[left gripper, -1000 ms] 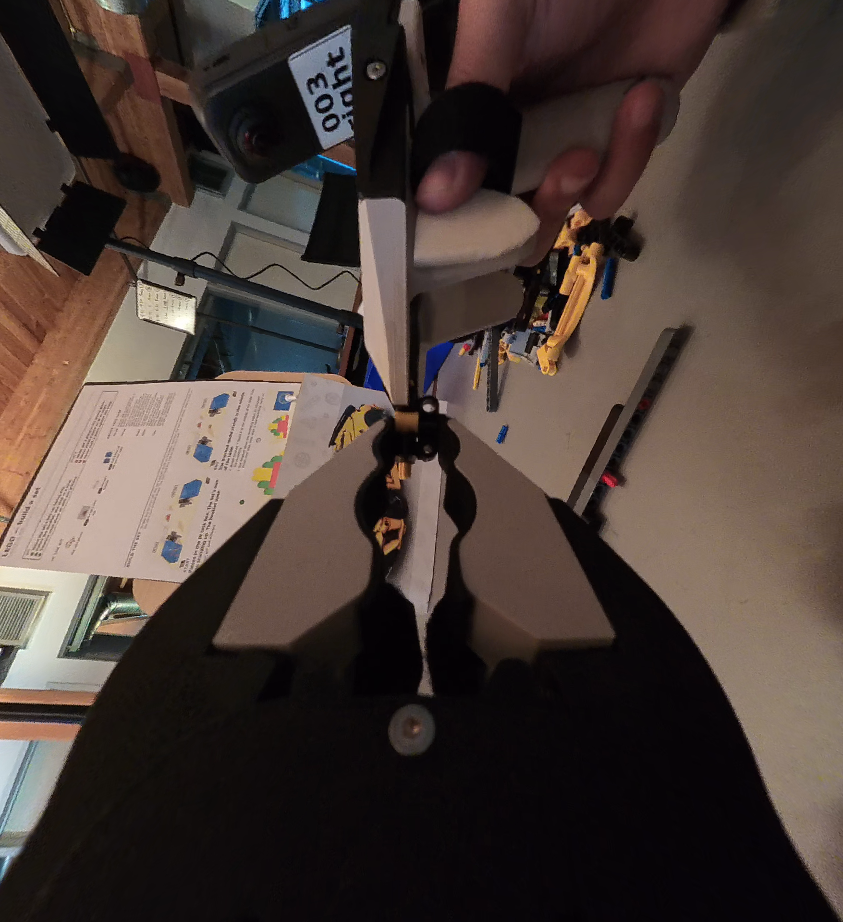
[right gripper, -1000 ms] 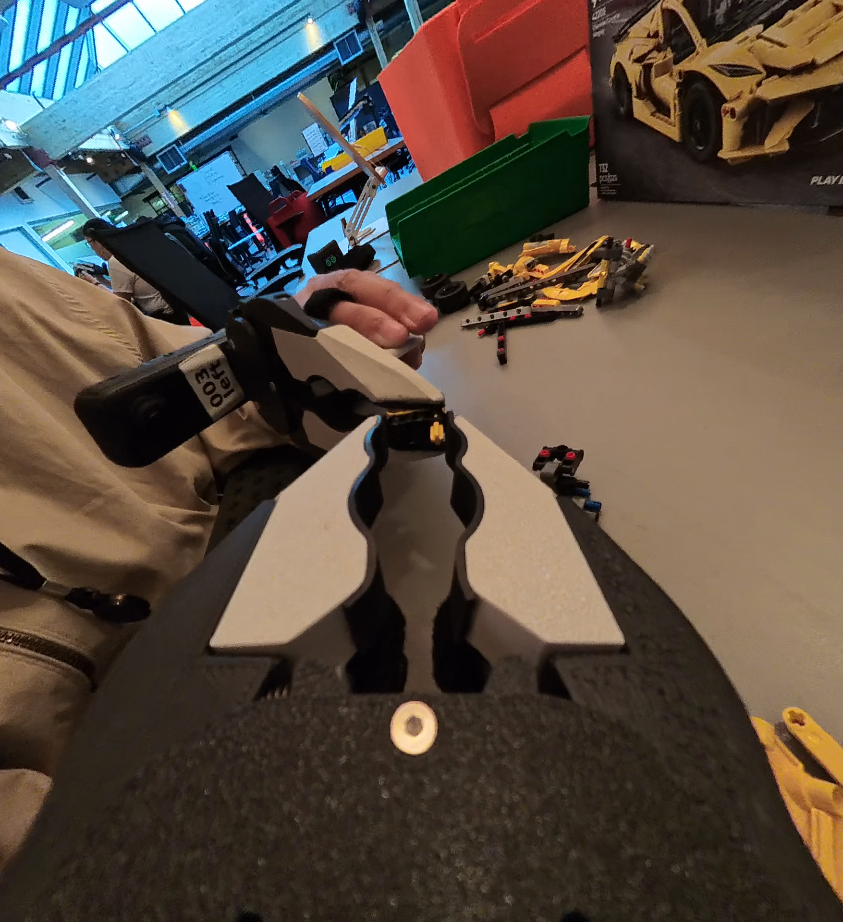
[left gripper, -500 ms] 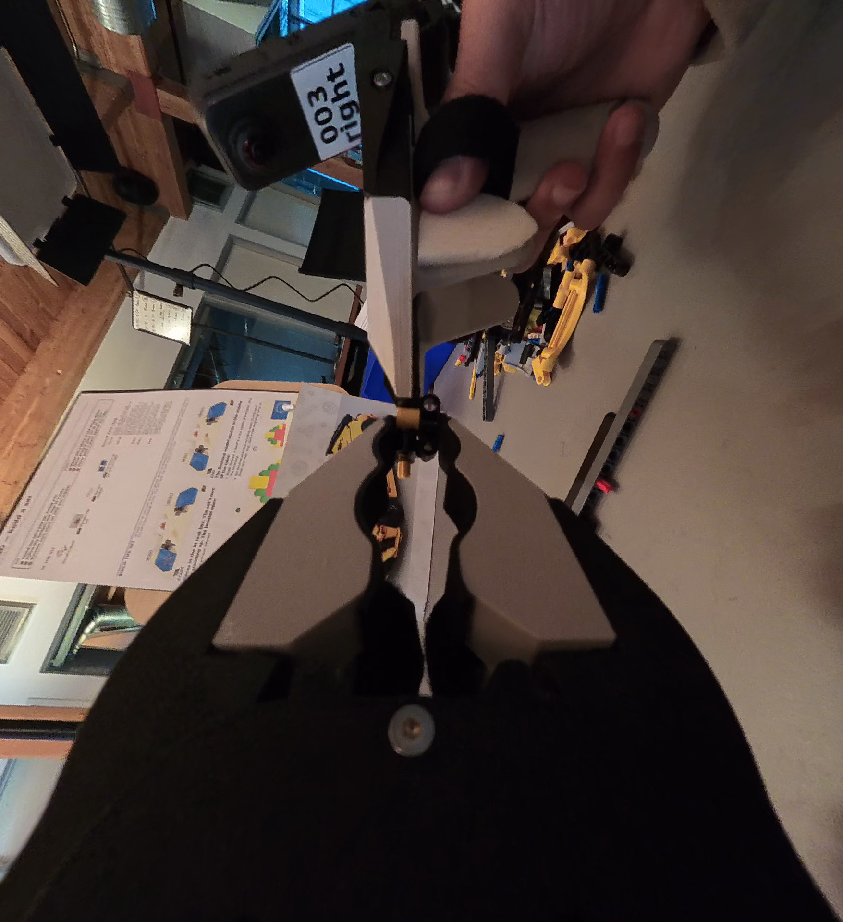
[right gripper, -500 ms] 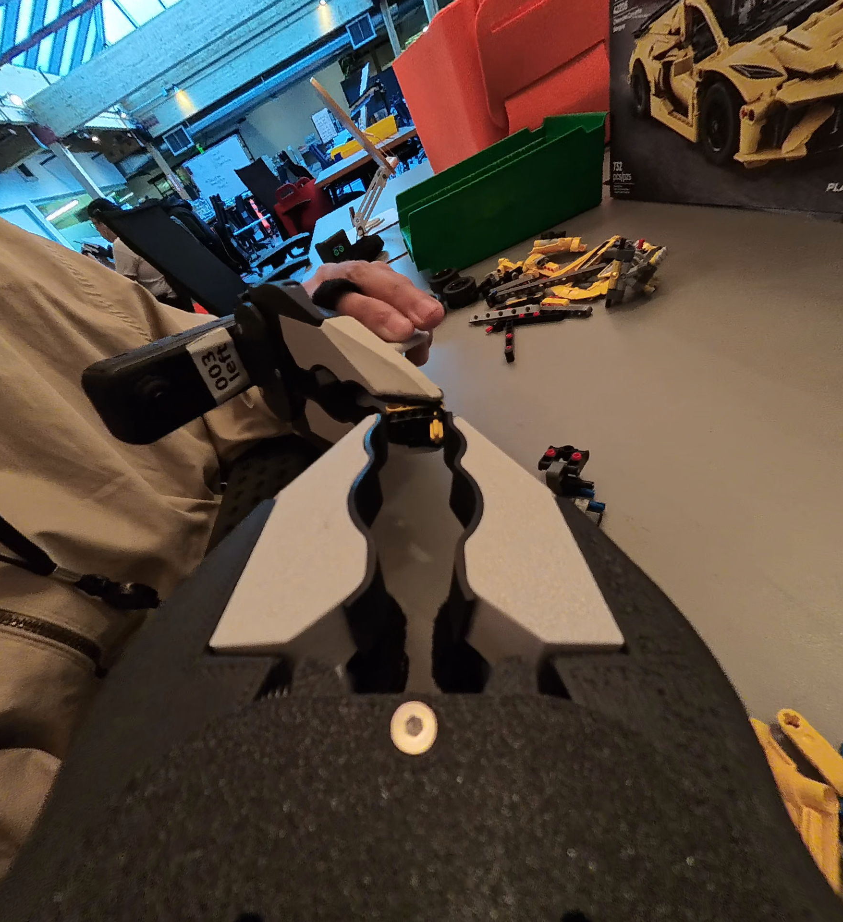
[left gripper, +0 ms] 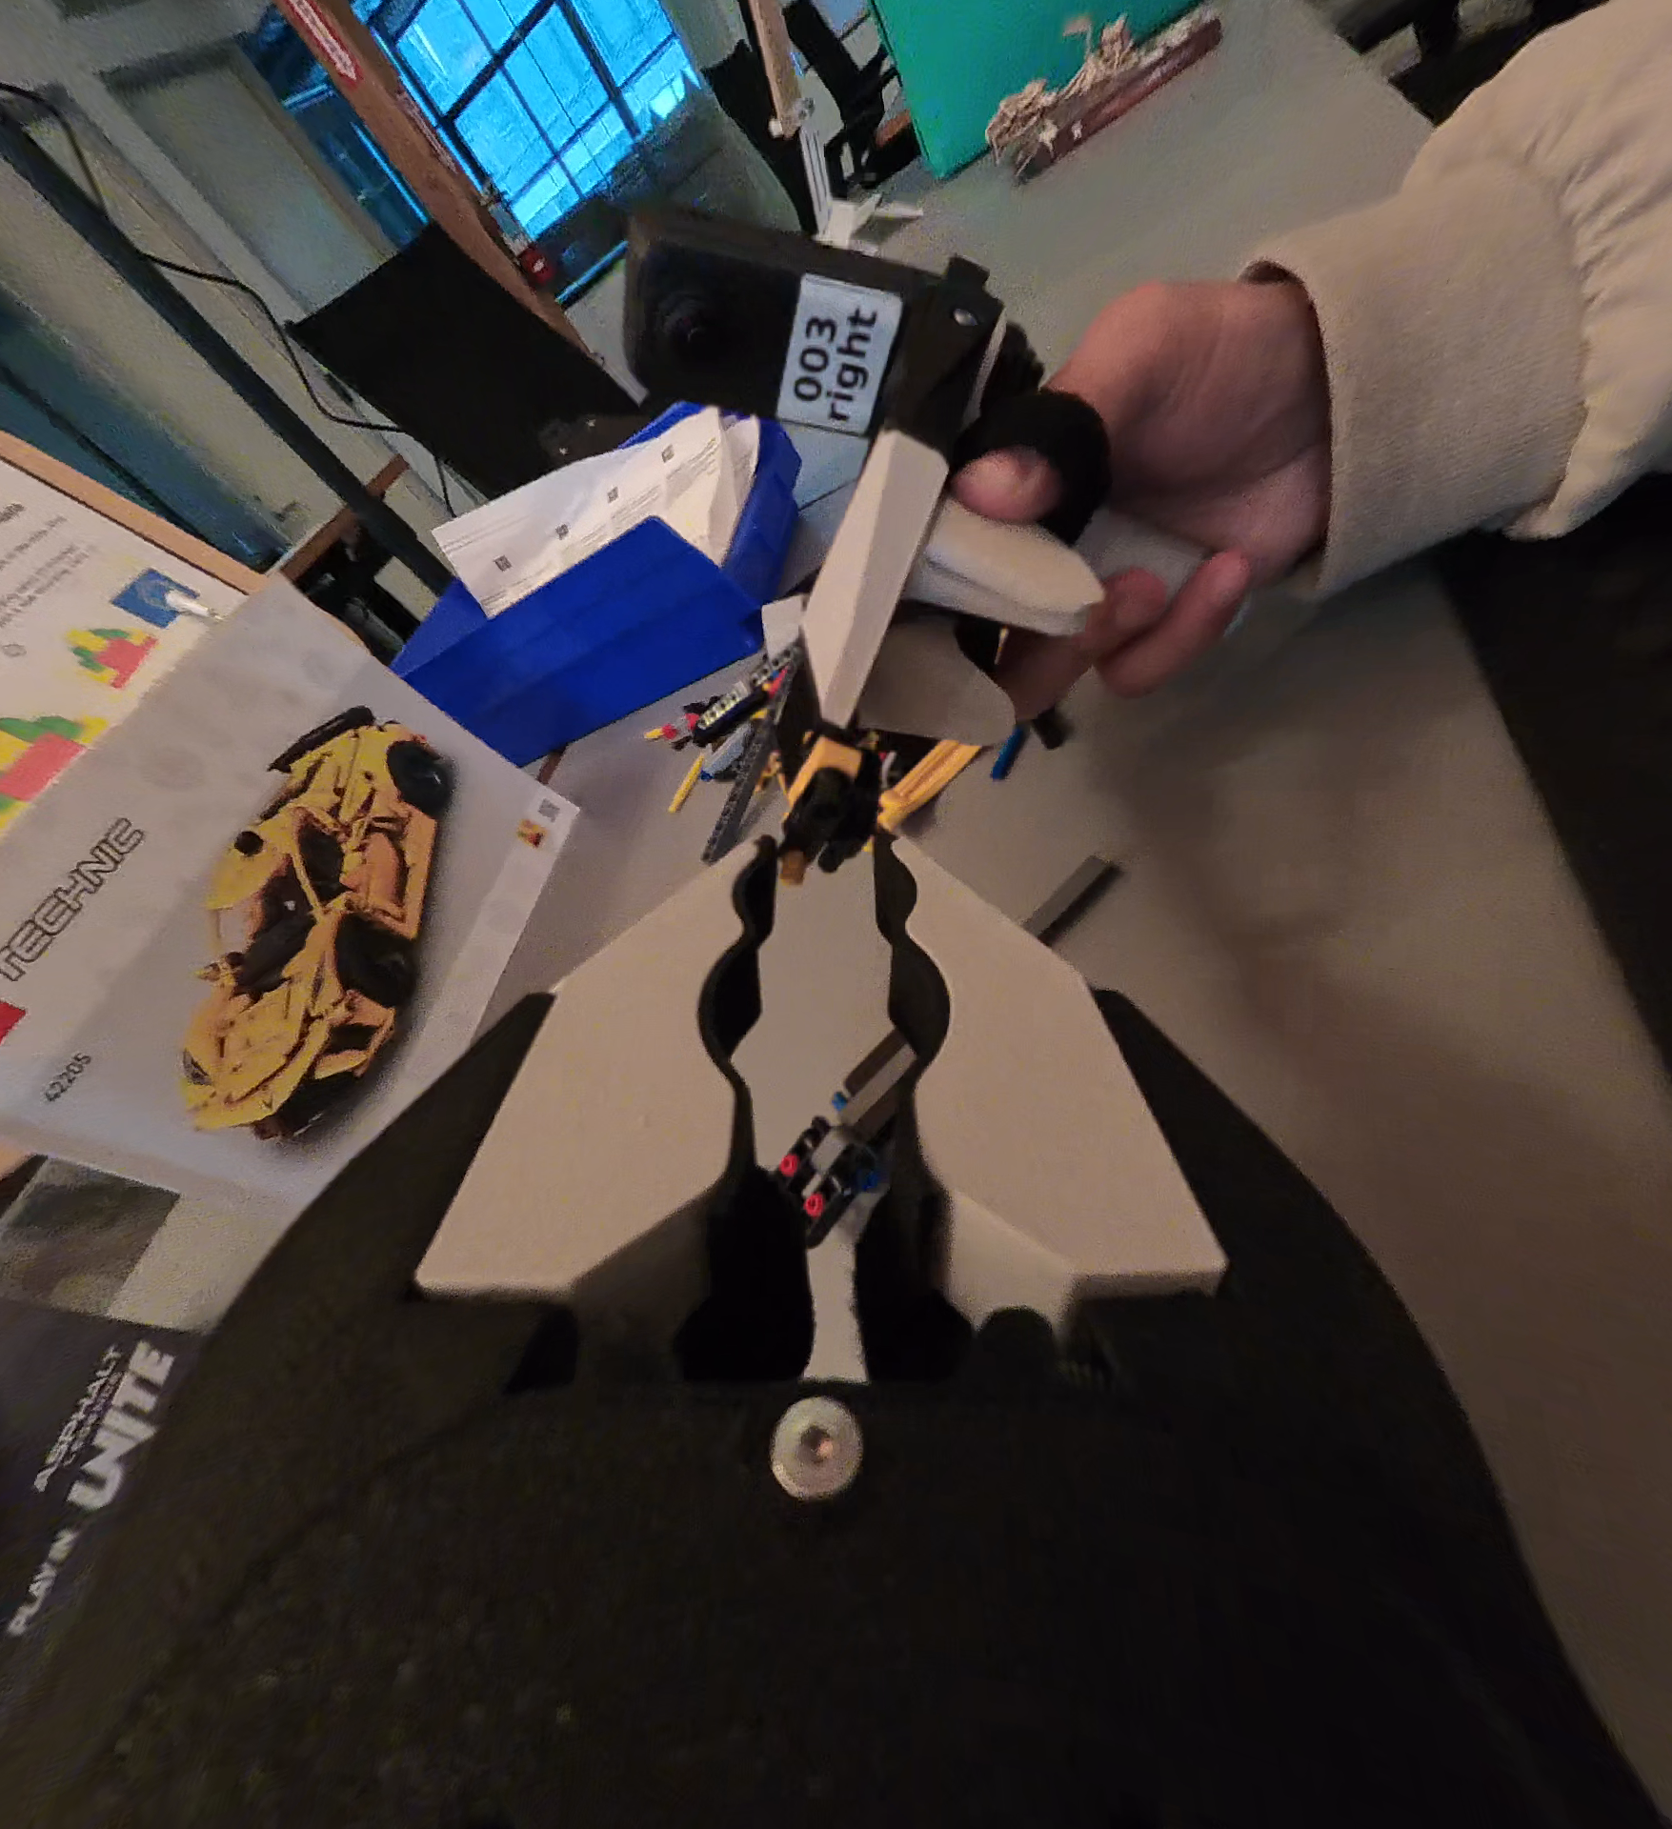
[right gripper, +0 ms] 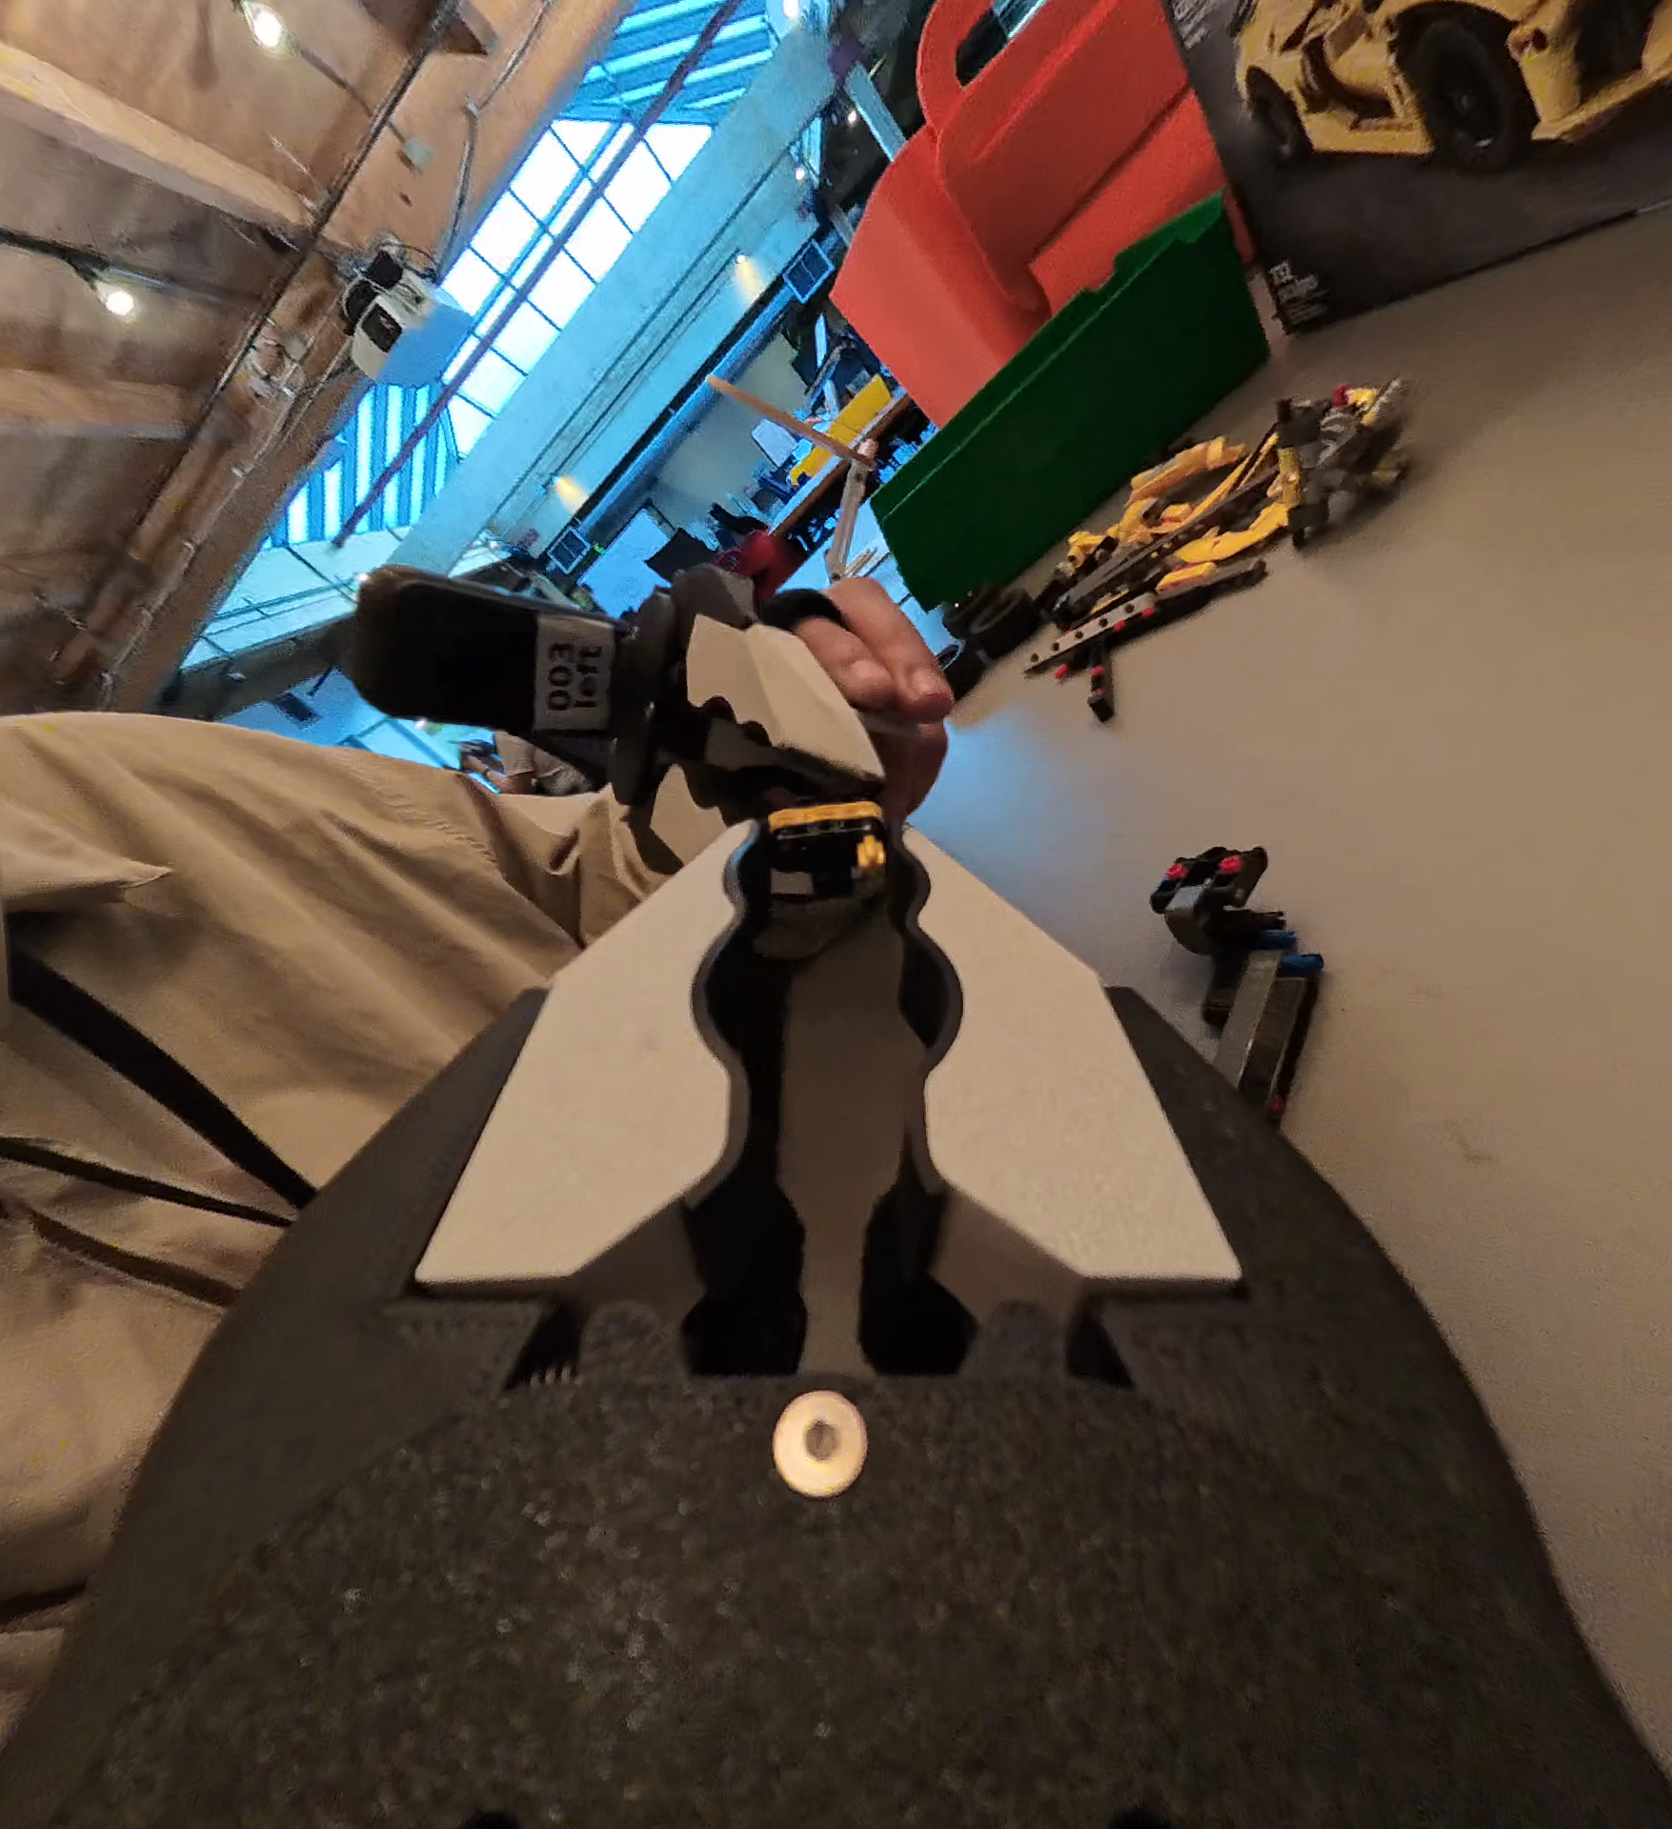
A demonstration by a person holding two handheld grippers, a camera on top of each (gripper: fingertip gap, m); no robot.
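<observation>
Both tools, left tool (left gripper: 824, 853) and right tool (right gripper: 817, 841), pinch one yellow-black brick assembly (right gripper: 817, 841) between tips, above table (right gripper: 1455, 792).

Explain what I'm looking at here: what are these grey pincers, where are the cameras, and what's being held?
A person holds a hand-operated two-finger gripper in each hand; there is no robot arm. Each picture comes from a camera on one gripper, looking along its grey fingers, so each view also shows the other gripper. The left gripper and right gripper meet above a grey table, both apparently closed on one small yellow and black brick piece. On the table lie loose brick parts, a green bin, a blue bin and a booklet showing a yellow car.
</observation>
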